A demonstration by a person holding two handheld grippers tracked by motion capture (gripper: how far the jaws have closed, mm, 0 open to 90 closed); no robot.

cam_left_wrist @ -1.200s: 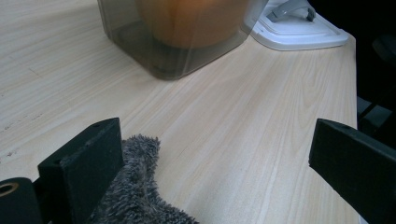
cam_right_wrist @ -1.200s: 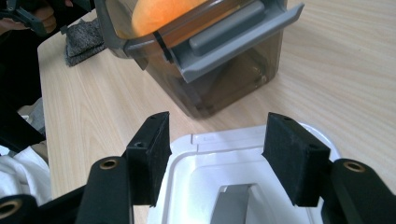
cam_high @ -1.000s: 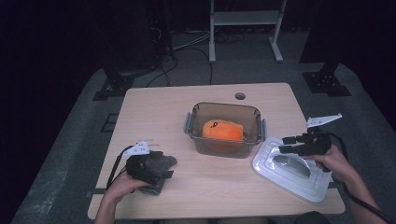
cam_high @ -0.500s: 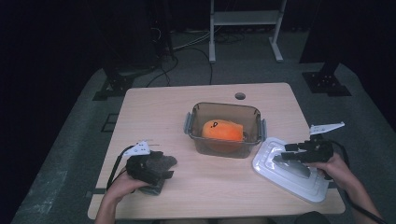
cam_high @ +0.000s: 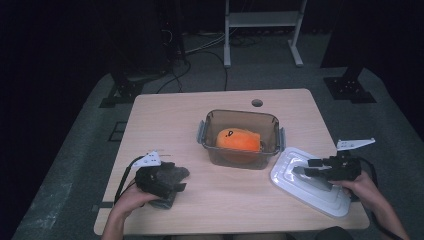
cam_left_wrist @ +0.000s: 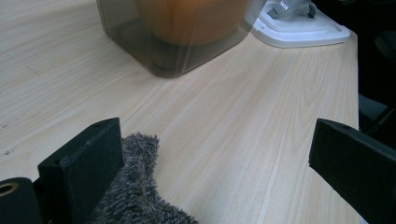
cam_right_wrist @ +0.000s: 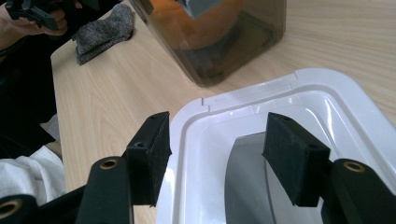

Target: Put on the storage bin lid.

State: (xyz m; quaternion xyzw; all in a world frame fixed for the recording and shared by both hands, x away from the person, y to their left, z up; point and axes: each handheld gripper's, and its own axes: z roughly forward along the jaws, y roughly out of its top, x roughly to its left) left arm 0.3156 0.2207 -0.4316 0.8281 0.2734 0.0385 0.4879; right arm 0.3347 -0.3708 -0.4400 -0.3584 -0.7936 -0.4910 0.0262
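Hovering low over the white lid [cam_high: 310,187], the right tool [cam_high: 306,172] has its jaws spread wide, one pad over the lid's near rim and the other above its sunken centre, gripping nothing. The lid lies flat at the counter's [cam_high: 165,125] right front corner, just beside the clear container [cam_high: 241,138] with the orange thing [cam_high: 238,140] inside. Over on the left, the left tool [cam_high: 175,179] rests released by a grey fuzzy cloth [cam_left_wrist: 140,196], jaws far apart.
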